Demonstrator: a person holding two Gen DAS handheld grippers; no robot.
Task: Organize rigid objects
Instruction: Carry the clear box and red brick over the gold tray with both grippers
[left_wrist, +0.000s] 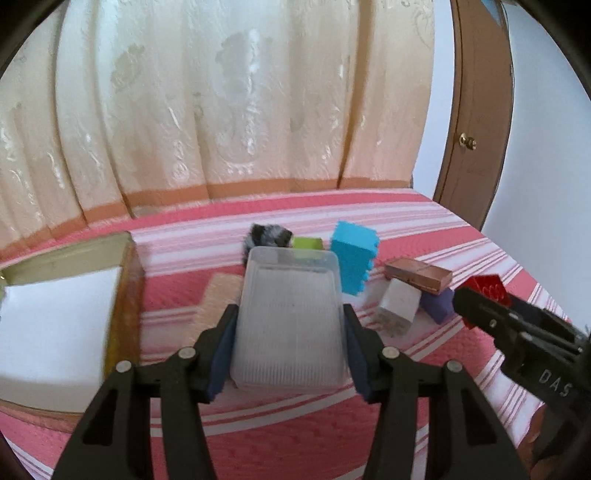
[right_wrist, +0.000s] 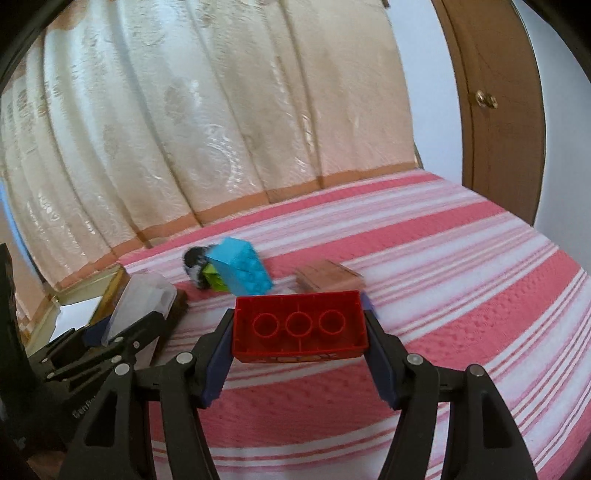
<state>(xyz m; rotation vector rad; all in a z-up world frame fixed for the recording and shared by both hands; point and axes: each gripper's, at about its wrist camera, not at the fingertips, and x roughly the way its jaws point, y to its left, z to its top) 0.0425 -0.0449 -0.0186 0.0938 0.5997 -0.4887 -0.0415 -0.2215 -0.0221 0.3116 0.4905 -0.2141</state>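
Clearly, in the left wrist view, the left gripper (left_wrist: 290, 339) is clamped on a clear plastic case (left_wrist: 288, 317), its blue pads pressing the two long sides near the end closest to the camera, with the case raised over the striped bedspread (left_wrist: 424, 221). Stiff, light and smooth-walled, the case looks liable to slide or flex if squeezed only at one end, so a hold nearer its middle would likely be steadier. Beyond it lie a blue brick (left_wrist: 354, 258), a green block (left_wrist: 308, 243), a dark furry thing (left_wrist: 267, 236), a brown bar (left_wrist: 419, 275), a white block (left_wrist: 399, 304) and a purple block (left_wrist: 439, 304); an open box (left_wrist: 122, 295) sits to the left, probably the place to put things. At the right edge the right gripper (left_wrist: 476, 299) carries a red brick (left_wrist: 487, 288). In the right wrist view, that gripper (right_wrist: 299, 332) grasps the red brick (right_wrist: 299, 325) by its short ends, hollow underside facing the camera, held above the bedspread (right_wrist: 443, 258). Hard, light and square-edged, the brick should bear a firm pinch on its flat ends without slipping. At lower left the left gripper (right_wrist: 122, 325) shows with the case (right_wrist: 144, 299), just beside the box (right_wrist: 107, 291).
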